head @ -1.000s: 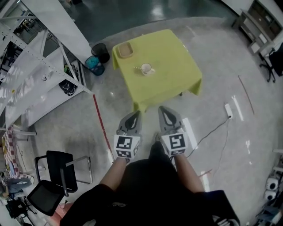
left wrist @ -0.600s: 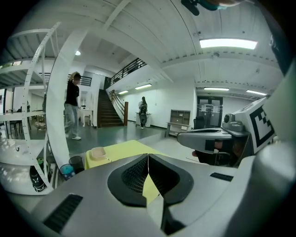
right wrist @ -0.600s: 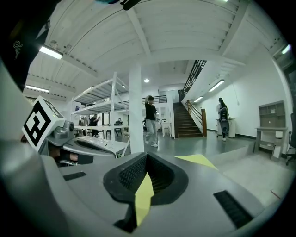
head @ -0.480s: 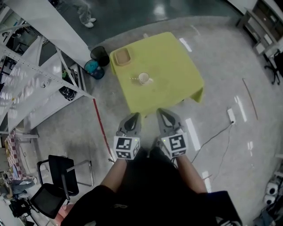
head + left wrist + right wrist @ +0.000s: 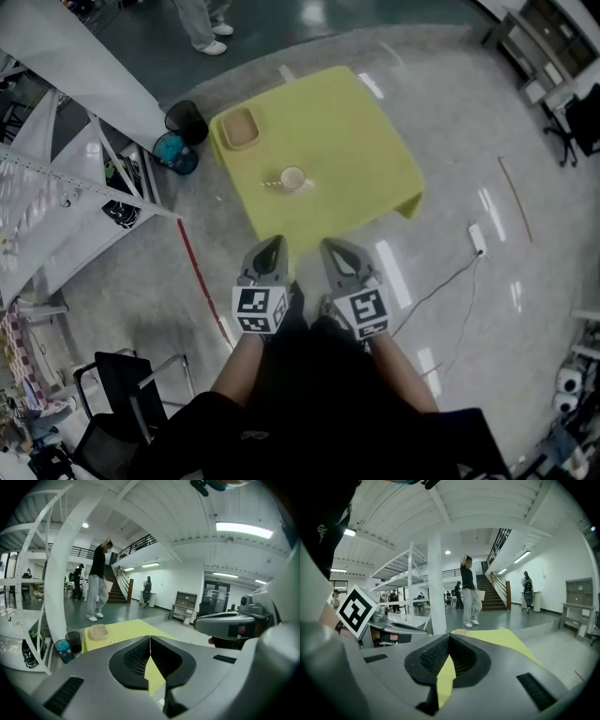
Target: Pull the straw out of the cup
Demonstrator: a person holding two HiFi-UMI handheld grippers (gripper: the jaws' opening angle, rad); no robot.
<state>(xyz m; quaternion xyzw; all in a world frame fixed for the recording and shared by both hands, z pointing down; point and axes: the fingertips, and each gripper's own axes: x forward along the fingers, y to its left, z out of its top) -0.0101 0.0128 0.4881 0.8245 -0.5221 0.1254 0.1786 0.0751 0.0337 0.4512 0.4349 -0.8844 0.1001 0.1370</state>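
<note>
I stand on a grey polished floor point(image 5: 450, 169) that shines with bright reflections. In front of me is a square table point(image 5: 347, 131) under a yellow-green cloth. Near its far left corner stand a black bin point(image 5: 187, 121) and a blue bucket point(image 5: 175, 153), beside a white metal rack point(image 5: 56, 216). A red line point(image 5: 199, 281) runs on the floor near the rack, and a black chair point(image 5: 122, 384) is at my left. At my right lies a white power strip point(image 5: 478, 238) with its cable point(image 5: 431, 291). Further away I see a white column point(image 5: 436, 583), a staircase point(image 5: 494, 590), a grey shelf unit point(image 5: 183, 605) at the white wall point(image 5: 164, 581), and a long lamp point(image 5: 243, 529) on the white ceiling point(image 5: 178, 513).
</note>
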